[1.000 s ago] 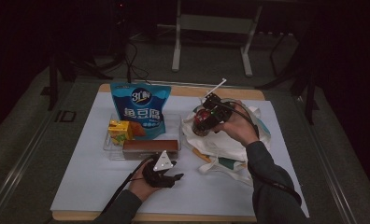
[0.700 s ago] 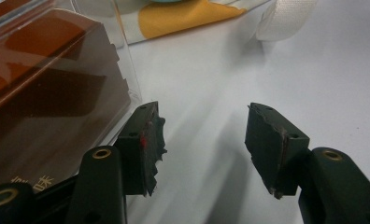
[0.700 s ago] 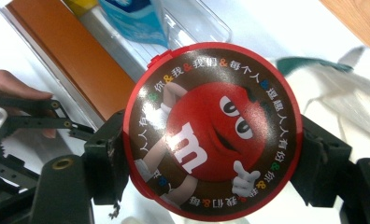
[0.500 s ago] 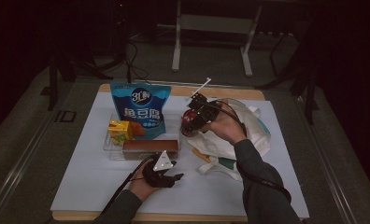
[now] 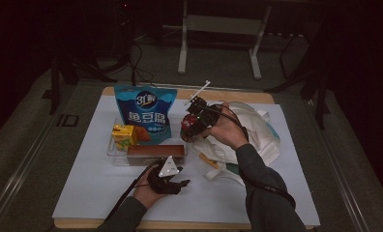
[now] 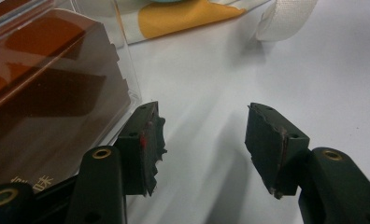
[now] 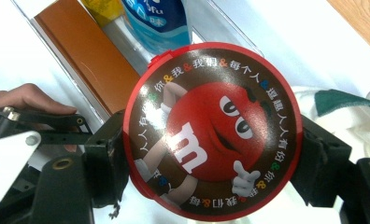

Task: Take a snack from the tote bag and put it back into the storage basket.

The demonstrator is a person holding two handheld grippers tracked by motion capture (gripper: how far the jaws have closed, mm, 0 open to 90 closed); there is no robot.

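Note:
My right gripper (image 5: 193,121) is shut on a round red M&M's tin (image 5: 187,127), held in the air between the white tote bag (image 5: 257,133) and the clear tray (image 5: 113,153). In the right gripper view the tin's lid (image 7: 211,130) faces the camera, with a black jaw on each side of it. My left gripper (image 5: 181,184) rests low near the front of the white mat, open. Its jaws (image 6: 202,140) have nothing between them, and the brown box (image 6: 47,102) lies just to their left.
The tray holds a blue snack bag (image 5: 146,113), a yellow carton (image 5: 123,135) and the long brown box (image 5: 155,151). The tote bag's strap (image 6: 286,18) lies on the mat (image 5: 93,193). A wooden table edge (image 5: 247,97) runs along the back.
My right gripper has carried the tin to the left, away from the tote bag and closer to the tray. The left gripper has stayed put.

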